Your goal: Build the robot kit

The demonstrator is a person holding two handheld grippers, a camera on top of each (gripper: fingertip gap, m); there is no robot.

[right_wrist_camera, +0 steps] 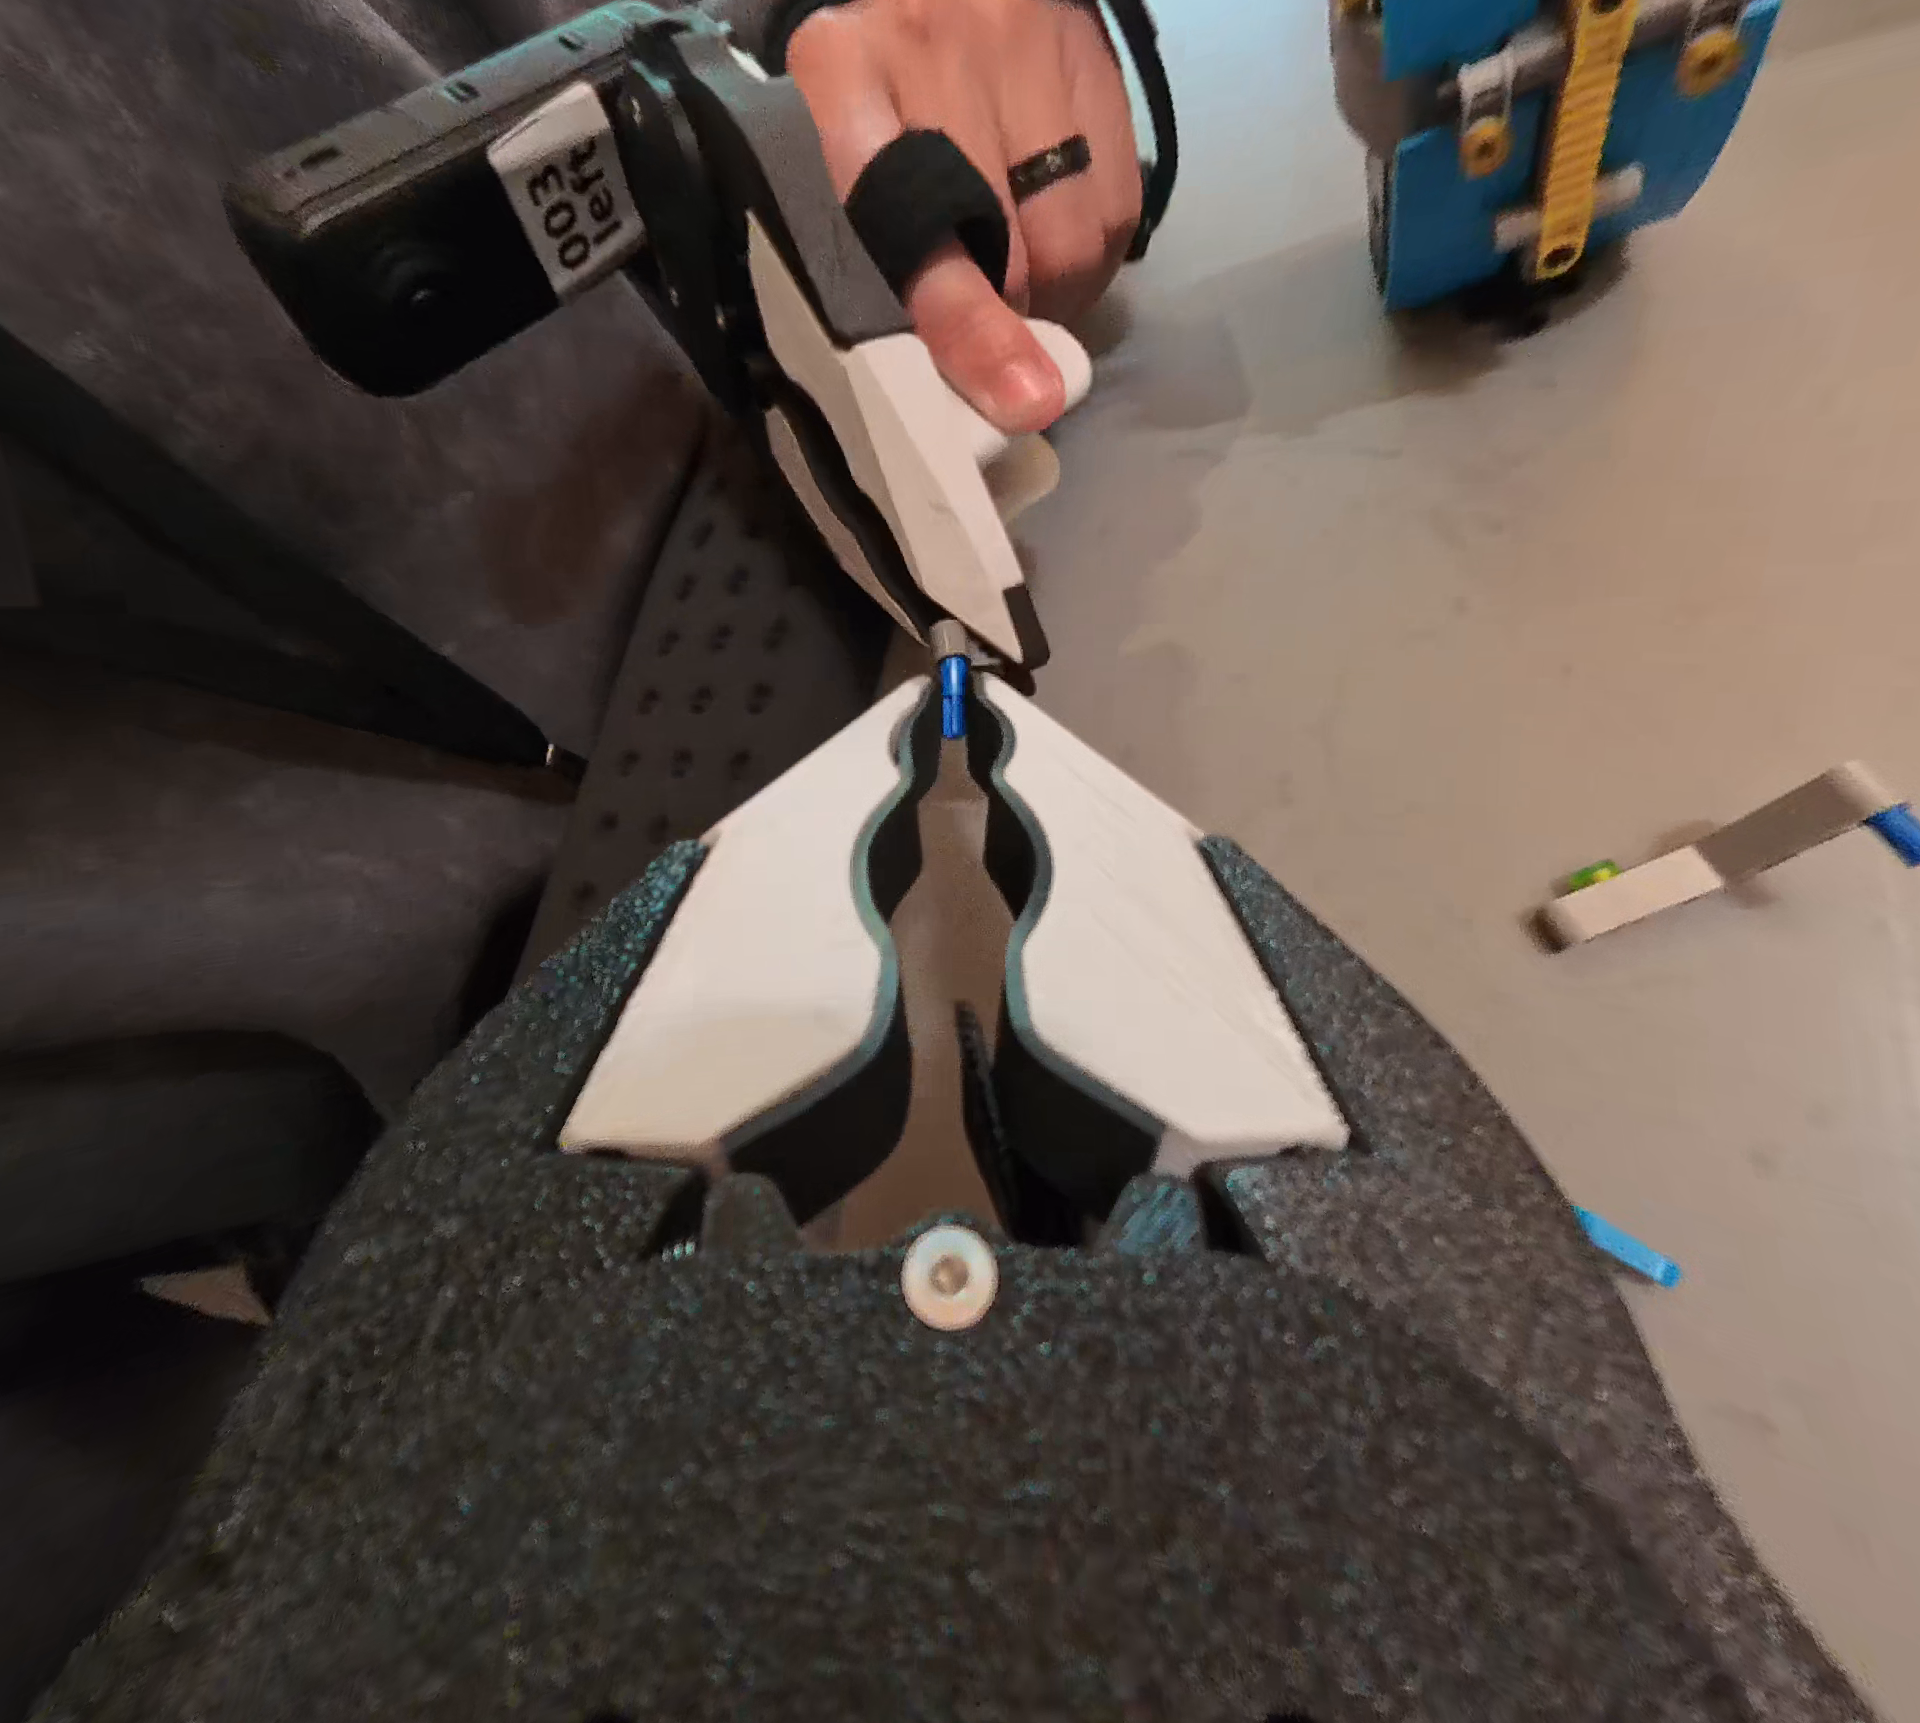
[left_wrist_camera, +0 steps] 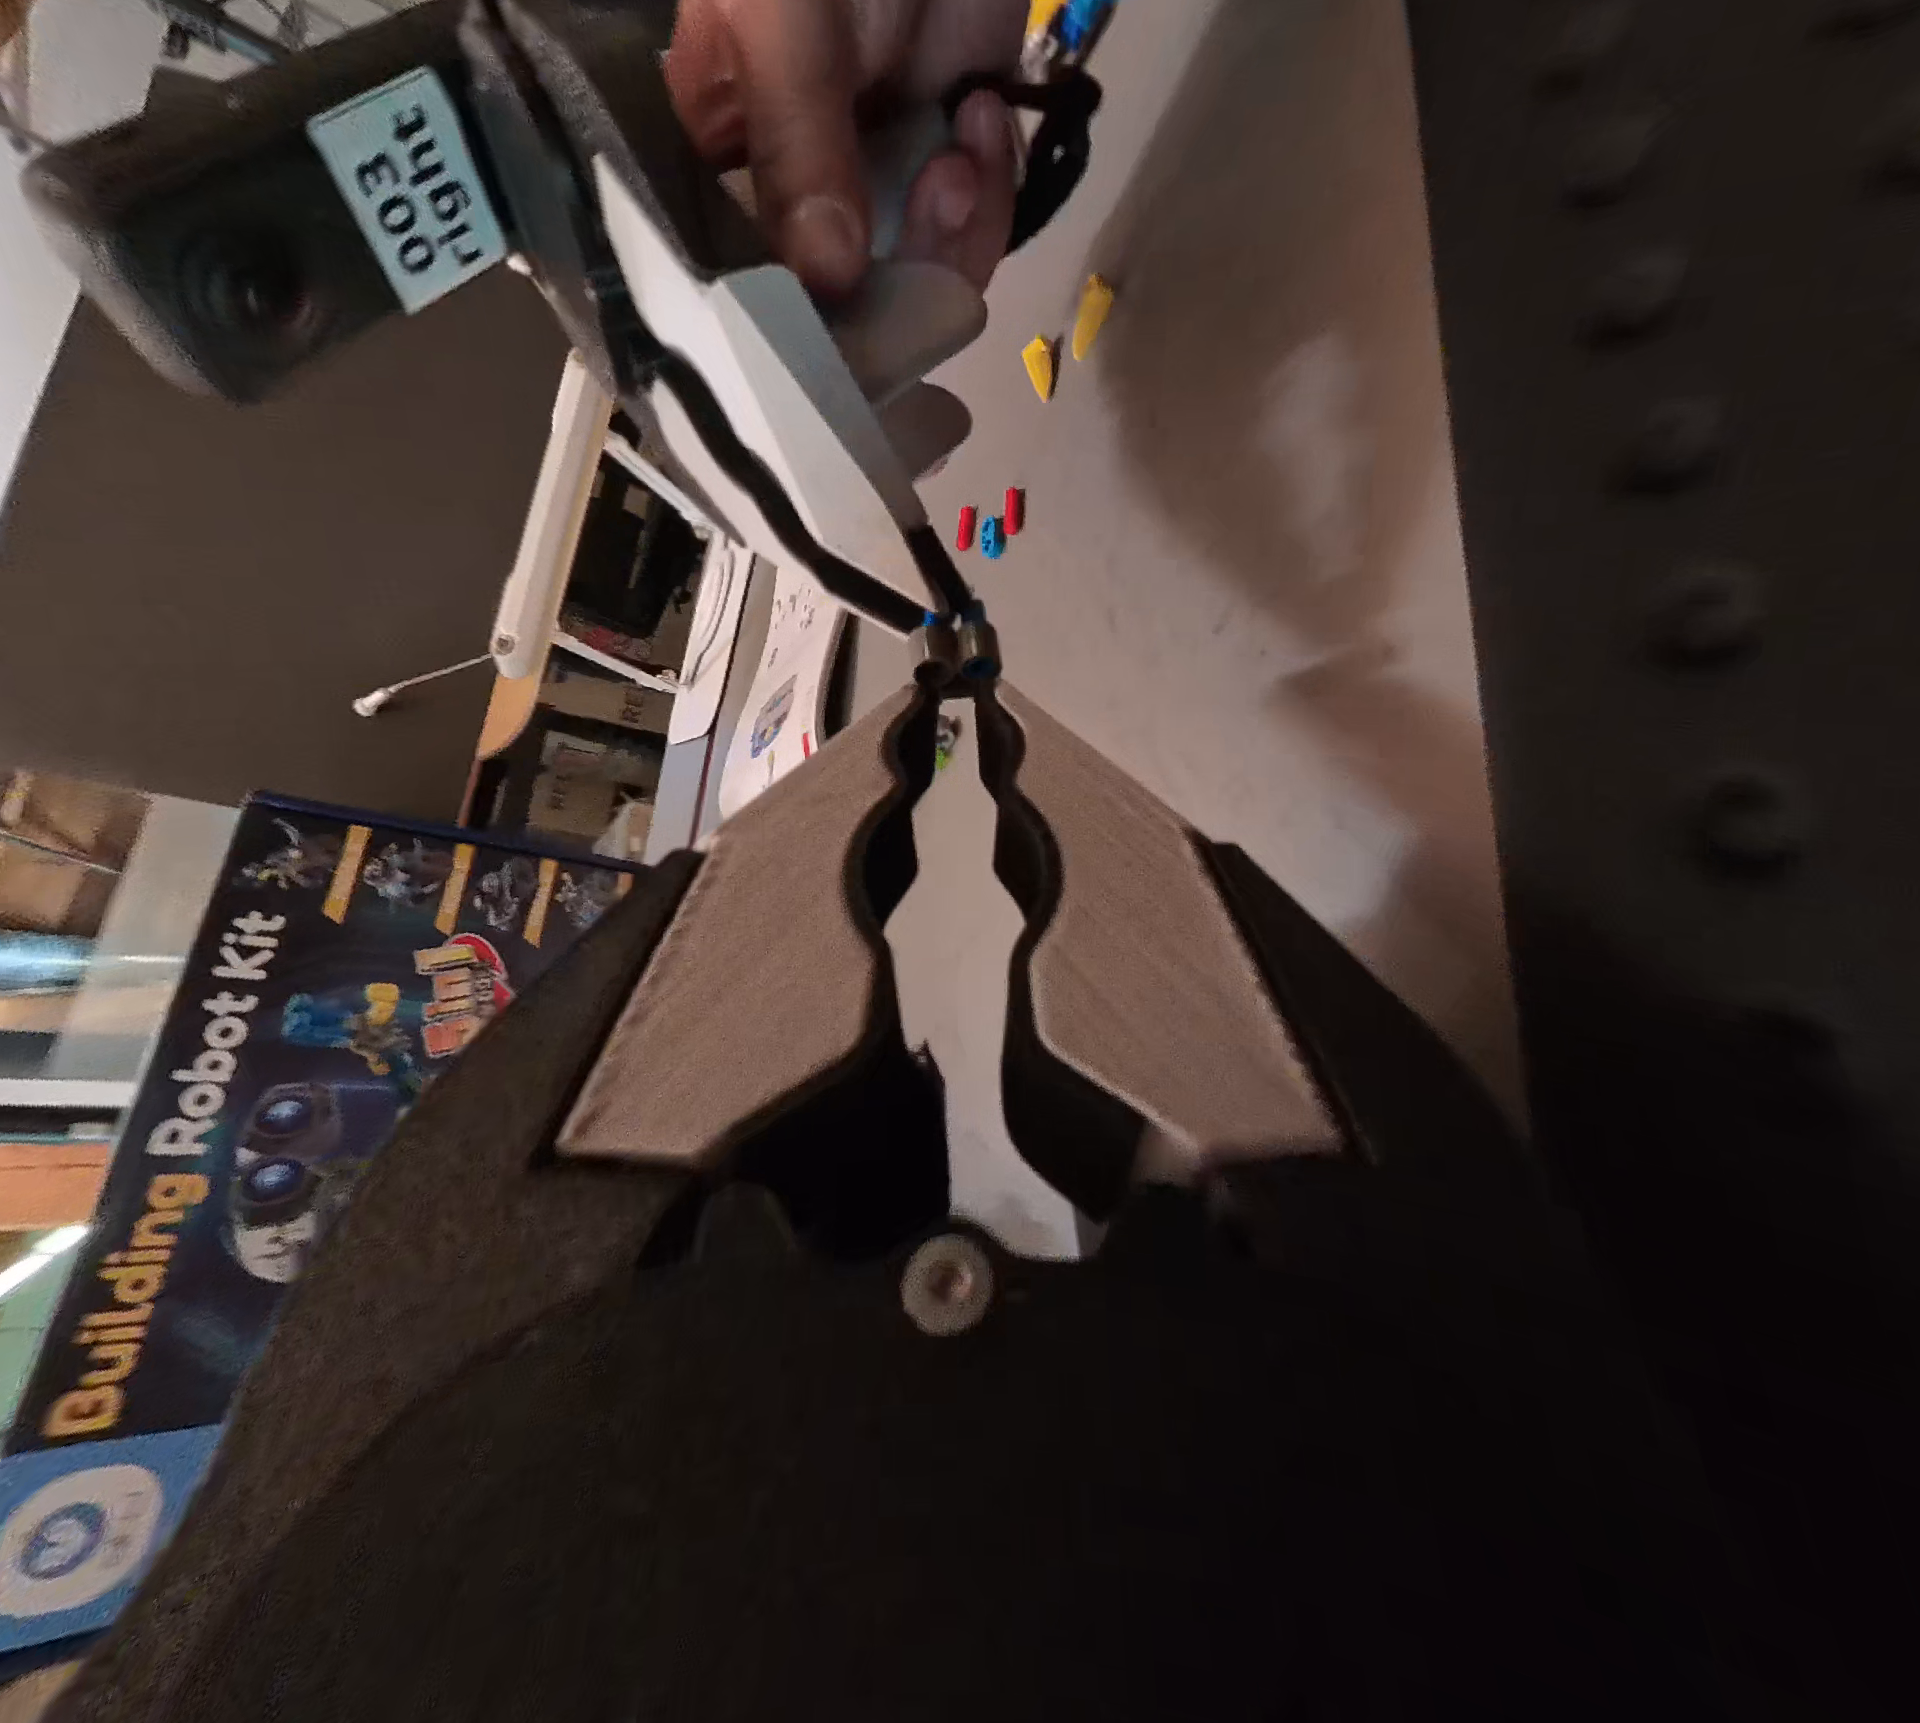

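Note:
My left gripper (left_wrist_camera: 951, 699) is shut on a small grey connector (left_wrist_camera: 961, 647), held at its fingertips above the table. My right gripper (right_wrist_camera: 951, 705) is shut on a short blue pin (right_wrist_camera: 951, 699). The pin's far end meets the grey connector (right_wrist_camera: 948, 637). The two grippers face each other tip to tip. The right gripper (left_wrist_camera: 940, 598) comes in from the upper left in the left wrist view, held by a hand. The left gripper (right_wrist_camera: 1013, 645) comes in from the upper left in the right wrist view, held by a hand with a black finger strap.
On the grey table (right_wrist_camera: 1455, 634) stand a blue and yellow brick model (right_wrist_camera: 1558, 63), a grey beam assembly (right_wrist_camera: 1714, 852) and a loose blue piece (right_wrist_camera: 1626, 1247). Two yellow pieces (left_wrist_camera: 1091, 312), red pieces (left_wrist_camera: 966, 527) and a kit box (left_wrist_camera: 260, 1102) lie farther off. A dark perforated panel (left_wrist_camera: 1662, 426) is close by. My left and right fingertips are right by each other.

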